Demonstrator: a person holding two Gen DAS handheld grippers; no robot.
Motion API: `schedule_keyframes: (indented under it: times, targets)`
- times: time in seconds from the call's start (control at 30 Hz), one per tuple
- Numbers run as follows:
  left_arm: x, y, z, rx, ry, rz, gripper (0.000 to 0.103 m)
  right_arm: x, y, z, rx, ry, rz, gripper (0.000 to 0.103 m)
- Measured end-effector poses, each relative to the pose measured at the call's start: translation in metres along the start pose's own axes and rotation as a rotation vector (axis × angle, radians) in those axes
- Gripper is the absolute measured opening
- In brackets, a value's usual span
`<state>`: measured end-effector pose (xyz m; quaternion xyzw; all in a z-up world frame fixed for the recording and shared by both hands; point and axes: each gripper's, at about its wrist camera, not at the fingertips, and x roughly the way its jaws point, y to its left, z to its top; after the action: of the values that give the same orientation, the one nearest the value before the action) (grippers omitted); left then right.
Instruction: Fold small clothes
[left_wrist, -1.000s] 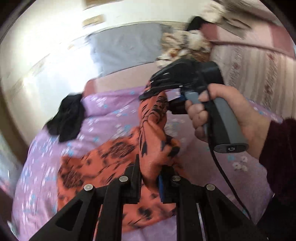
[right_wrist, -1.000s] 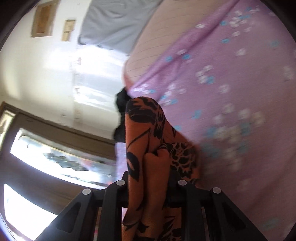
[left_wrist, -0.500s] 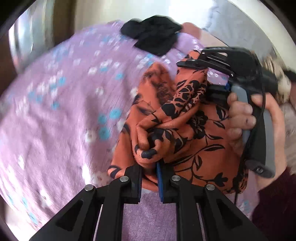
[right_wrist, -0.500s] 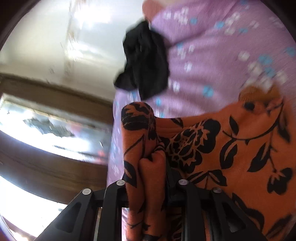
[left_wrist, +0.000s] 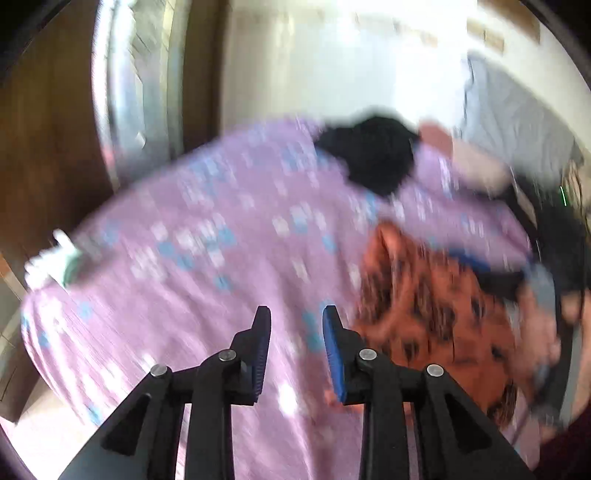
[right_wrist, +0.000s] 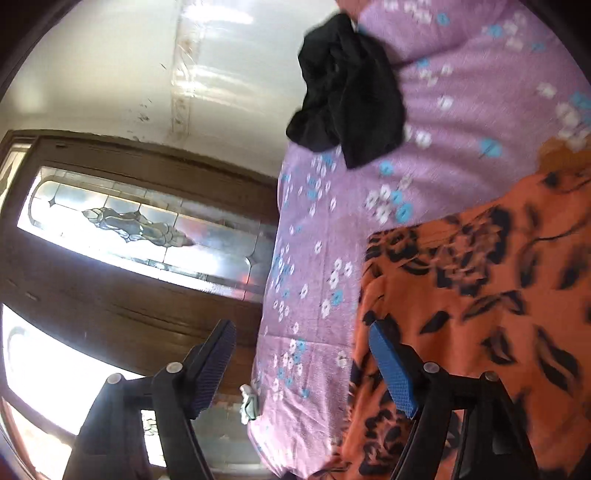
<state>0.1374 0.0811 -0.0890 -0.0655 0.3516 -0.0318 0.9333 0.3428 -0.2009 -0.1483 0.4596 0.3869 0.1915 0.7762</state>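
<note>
The orange garment (right_wrist: 480, 295) lies lower right on the bedsheet (right_wrist: 461, 92), touching the wide-open, empty right gripper (right_wrist: 303, 354), beside the part-open left gripper (left_wrist: 296, 347).

A white wall (right_wrist: 155, 74) rises behind the bed, marked with faint scuffs and strong glare. Below it stands a dark wooden door (right_wrist: 122, 295) with a leaded glass panel (right_wrist: 129, 229) (daylight passes through it brightly). The bed carries a lilac sheet (right_wrist: 461, 110) printed with small white and blue flowers. At the head end lies a grey pillow (left_wrist: 517, 122), blurred in the left wrist view.
</note>
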Motion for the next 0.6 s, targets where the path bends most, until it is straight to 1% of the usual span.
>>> schedule_keyframes:
  times: [0.03,0.07,0.1,0.13,0.2,0.23,0.3,0.33,0.43,0.47,0.5,0.57,0.6]
  targets:
    - [-0.004,0.0,0.004,0.002,-0.032,-0.005,0.034,-0.009,-0.003,-0.001,-0.004,-0.012,-0.015,0.076]
    - [-0.005,-0.003,0.006,0.021,-0.045,-0.016,0.037,-0.016,-0.003,0.0,-0.01,-0.025,-0.034,0.075]
    - [-0.002,-0.008,0.006,0.043,-0.032,-0.034,0.038,-0.034,-0.005,-0.004,-0.021,-0.038,-0.063,0.074]
    - [0.003,-0.012,0.007,0.052,-0.013,-0.058,0.038,-0.04,-0.008,-0.005,-0.025,-0.043,-0.078,0.074]
    - [0.017,-0.027,0.005,0.077,0.044,-0.123,0.038,-0.062,-0.017,-0.015,-0.027,-0.051,-0.106,0.074]
    - [0.022,-0.032,0.004,0.089,0.058,-0.131,0.038,-0.077,-0.017,-0.023,-0.028,-0.055,-0.114,0.073]
    - [0.033,-0.05,0.002,0.132,0.081,-0.124,0.038,-0.092,-0.021,-0.035,-0.024,-0.061,-0.124,0.072]
    - [0.033,-0.057,0.001,0.146,0.087,-0.121,0.038,-0.099,-0.025,-0.041,-0.014,-0.059,-0.129,0.069]
    - [0.053,-0.076,0.002,0.184,0.115,-0.112,0.038,-0.109,-0.038,-0.058,0.022,-0.044,-0.152,0.059]
    - [0.053,-0.081,0.001,0.191,0.128,-0.107,0.038,-0.111,-0.042,-0.062,0.024,-0.048,-0.16,0.05]
    - [0.061,-0.085,-0.003,0.197,0.16,-0.095,0.038,-0.113,-0.048,-0.066,0.029,-0.054,-0.175,0.047]
    - [0.081,-0.088,-0.011,0.219,0.219,-0.048,0.038,-0.107,-0.067,-0.069,0.088,-0.038,-0.194,0.03]
    - [0.087,-0.089,-0.013,0.234,0.226,-0.024,0.038,-0.103,-0.078,-0.07,0.127,-0.017,-0.195,0.026]
